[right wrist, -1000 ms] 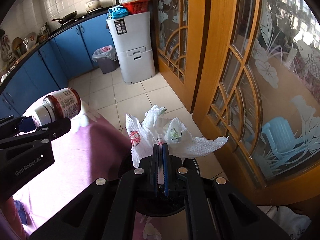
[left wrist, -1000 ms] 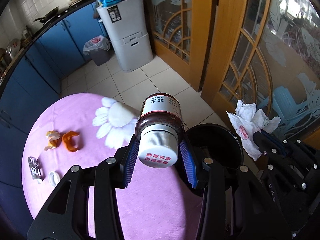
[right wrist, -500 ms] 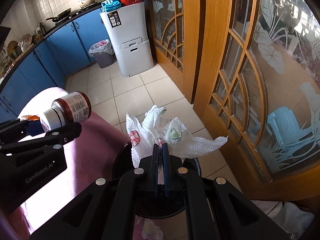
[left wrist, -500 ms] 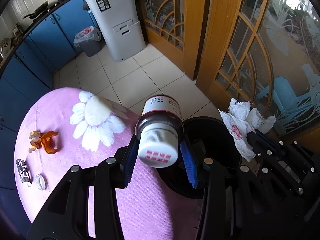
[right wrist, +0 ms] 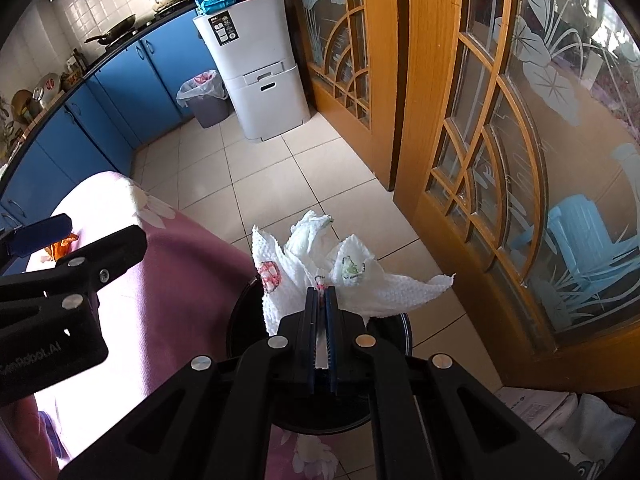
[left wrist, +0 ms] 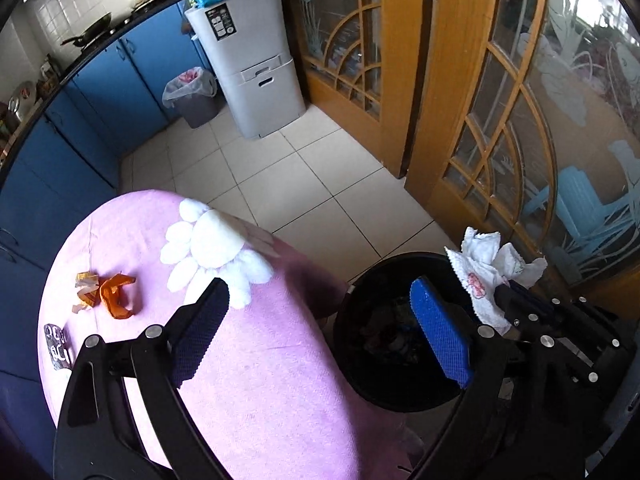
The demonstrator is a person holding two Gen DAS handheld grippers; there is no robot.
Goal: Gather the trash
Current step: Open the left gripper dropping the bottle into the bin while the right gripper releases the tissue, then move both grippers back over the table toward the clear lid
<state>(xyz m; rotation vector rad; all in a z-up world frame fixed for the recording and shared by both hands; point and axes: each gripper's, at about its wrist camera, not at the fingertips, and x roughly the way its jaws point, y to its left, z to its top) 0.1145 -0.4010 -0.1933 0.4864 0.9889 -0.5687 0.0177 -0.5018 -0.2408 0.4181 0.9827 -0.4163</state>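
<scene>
My left gripper (left wrist: 320,292) hangs over the edge of the pink table (left wrist: 260,380) and the black bin (left wrist: 380,396). Its jaws are opening and nothing is between them. My right gripper (right wrist: 320,292) is shut on a crumpled white paper towel (right wrist: 296,276) and holds it above the bin's far rim (right wrist: 244,320). In the left wrist view the towel (left wrist: 484,264) shows at the right. Orange peel (left wrist: 116,296), a torn wrapper (left wrist: 86,284) and a foil blister pack (left wrist: 56,346) lie on the table's left side. Dark items lie inside the bin.
Wooden doors with etched glass (left wrist: 480,120) stand close behind the bin. A white cabinet (left wrist: 248,72) and a grey bagged bin (left wrist: 192,96) stand by blue kitchen cupboards (left wrist: 100,92) across the tiled floor.
The left jaws have sprung wide and the brown bottle with the white cap is gone from them. The right gripper still pinches the paper towel, a little lower over the bin.
</scene>
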